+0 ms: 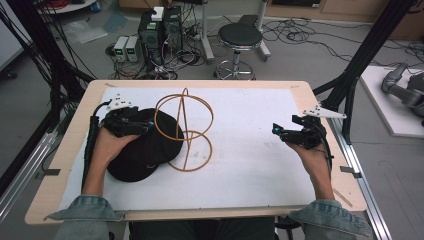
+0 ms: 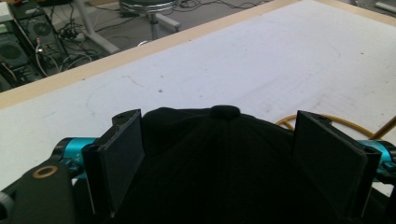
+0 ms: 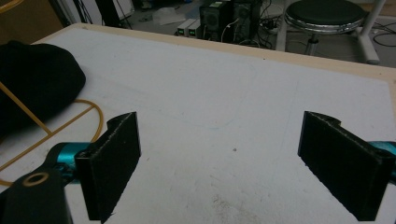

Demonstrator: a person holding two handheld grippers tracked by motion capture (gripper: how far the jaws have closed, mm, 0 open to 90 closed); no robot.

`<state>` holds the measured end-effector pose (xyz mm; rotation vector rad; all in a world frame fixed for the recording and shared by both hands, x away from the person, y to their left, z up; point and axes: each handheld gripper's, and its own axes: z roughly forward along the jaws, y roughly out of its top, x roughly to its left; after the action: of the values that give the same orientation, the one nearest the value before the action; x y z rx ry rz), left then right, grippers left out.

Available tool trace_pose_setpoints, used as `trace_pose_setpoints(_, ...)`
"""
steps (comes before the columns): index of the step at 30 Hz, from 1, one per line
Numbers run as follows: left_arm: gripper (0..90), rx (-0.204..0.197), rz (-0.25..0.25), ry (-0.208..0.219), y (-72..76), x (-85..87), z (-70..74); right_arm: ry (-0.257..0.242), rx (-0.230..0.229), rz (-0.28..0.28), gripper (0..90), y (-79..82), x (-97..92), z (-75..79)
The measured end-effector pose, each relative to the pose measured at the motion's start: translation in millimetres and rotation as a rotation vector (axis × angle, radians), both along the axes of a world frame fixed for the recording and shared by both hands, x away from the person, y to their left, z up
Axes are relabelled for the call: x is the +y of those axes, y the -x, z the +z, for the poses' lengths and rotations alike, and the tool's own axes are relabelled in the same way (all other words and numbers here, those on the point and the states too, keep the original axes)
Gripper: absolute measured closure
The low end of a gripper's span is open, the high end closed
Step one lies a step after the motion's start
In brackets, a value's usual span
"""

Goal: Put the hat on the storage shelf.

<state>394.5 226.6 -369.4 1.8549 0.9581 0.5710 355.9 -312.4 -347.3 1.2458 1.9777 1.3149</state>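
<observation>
While the black cap [image 1: 142, 150] lies on the left part of the white-covered surface [image 1: 260, 165], the left gripper [image 1: 134, 125] sits over its far side, right at the crown. In the left gripper view its jaws stand spread wide, one on either side of the cap's crown [image 2: 224, 154], with the top button midway between them and a little ahead; whether the pads touch the fabric I cannot tell. The cap rests against the base of a yellow wire stand [image 1: 185, 127], whose lower ring lies flat just right of the cap and whose upper ring rises above the cap's far edge. The right gripper [image 1: 280, 132] hovers over the right part of the surface, well apart from the cap, pointing toward it. Its jaws are also spread wide with nothing but bare surface between them; the cap [image 3: 37, 79] and a bit of the stand [image 3: 88, 112] show far off to the left in the right gripper view.
</observation>
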Motion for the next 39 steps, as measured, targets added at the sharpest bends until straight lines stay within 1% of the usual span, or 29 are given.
trace_pose_setpoints(2, 17.4, 0.005, -0.011, -0.013, -0.5, -1.8, -0.6, -0.001, 0.004, 0.000, 12.9, 0.5, 0.3, -0.1)
trace_pose_setpoints(3, 17.3, 0.005, -0.014, -0.009, -0.7, -3.3, -1.4, 0.001, 0.006, -0.002, 12.9, 0.6, 0.5, -0.1)
trace_pose_setpoints(4, 17.3, 0.009, -0.020, -0.022, -1.2, -5.2, -2.7, 0.002, 0.005, -0.002, 12.9, 0.5, 0.6, -0.2)
trace_pose_setpoints(5, 17.3, 0.009, -0.020, -0.022, -1.2, -5.2, -2.7, 0.005, 0.000, 0.001, 12.9, 0.3, 0.8, -0.3)
trace_pose_setpoints(6, 17.2, 0.015, -0.028, -0.026, -2.2, -7.8, -4.6, 0.003, 0.005, 0.000, 12.9, 0.7, 1.3, -0.1)
trace_pose_setpoints(7, 17.2, 0.015, -0.028, -0.026, -2.2, -7.8, -4.6, 0.003, 0.005, 0.000, 12.9, 0.7, 1.3, -0.1)
trace_pose_setpoints(8, 17.2, 0.019, -0.029, -0.044, -3.1, -10.4, -6.4, 0.007, 0.000, 0.002, 12.9, 0.2, 2.0, -0.5)
trace_pose_setpoints(9, 17.2, 0.021, -0.027, -0.053, -3.3, -11.3, -6.8, 0.008, 0.003, 0.004, 12.9, 0.3, 2.3, -0.5)
trace_pose_setpoints(11, 17.3, 0.020, -0.023, -0.054, -3.4, -11.6, -7.0, 0.010, 0.002, 0.005, 12.9, 0.1, 2.9, -0.7)
trace_pose_setpoints(14, 17.7, 0.031, -0.019, -0.055, -3.8, -11.0, -7.3, 0.008, 0.006, 0.004, 12.9, 0.4, 3.2, -0.8)
trace_pose_setpoints(18, 20.6, 0.040, -0.014, -0.080, -4.4, -13.9, -8.6, 0.012, 0.005, 0.008, 12.9, 0.5, 3.9, -0.8)
trace_pose_setpoints(22, 20.9, 0.069, -0.019, -0.121, -5.3, -16.4, -10.1, 0.012, 0.005, 0.010, 12.9, 0.3, 4.0, -0.9)
trace_pose_setpoints(24, 20.9, 0.077, -0.013, -0.123, -5.4, -16.6, -10.7, 0.011, 0.006, 0.009, 12.9, 0.5, 3.9, -0.9)
trace_pose_setpoints(27, 20.7, 0.100, -0.009, -0.149, -6.8, -17.1, -12.9, 0.011, 0.007, 0.009, 12.9, 0.3, 3.6, -1.0)
trace_pose_setpoints(29, 20.7, 0.106, -0.006, -0.155, -6.8, -17.5, -13.4, 0.011, 0.009, 0.009, 12.9, 0.3, 3.8, -1.0)
trace_pose_setpoints(30, 21.4, 0.109, -0.001, -0.159, -6.9, -18.0, -13.8, 0.009, 0.008, 0.010, 12.9, 0.3, 4.3, -1.0)
trace_pose_setpoints(31, 22.3, 0.118, -0.004, -0.173, -7.1, -18.4, -14.6, 0.011, 0.006, 0.011, 13.0, 0.1, 4.2, -1.0)
trace_pose_setpoints(33, 25.8, 0.125, -0.004, -0.181, -7.2, -18.9, -15.2, 0.011, 0.006, 0.011, 12.9, 0.1, 4.3, -1.1)
trace_pose_setpoints(37, 35.1, 0.149, -0.006, -0.226, -7.7, -21.7, -17.2, 0.012, 0.004, 0.010, 12.9, 0.4, 3.9, -0.8)
trace_pose_setpoints(38, 37.7, 0.149, -0.006, -0.226, -7.7, -21.7, -17.2, 0.011, 0.005, 0.009, 12.9, 0.5, 3.8, -0.8)
trace_pose_setpoints(39, 41.6, 0.160, -0.024, -0.228, -7.5, -21.2, -17.3, 0.011, 0.005, 0.009, 12.9, 0.6, 3.6, -0.8)
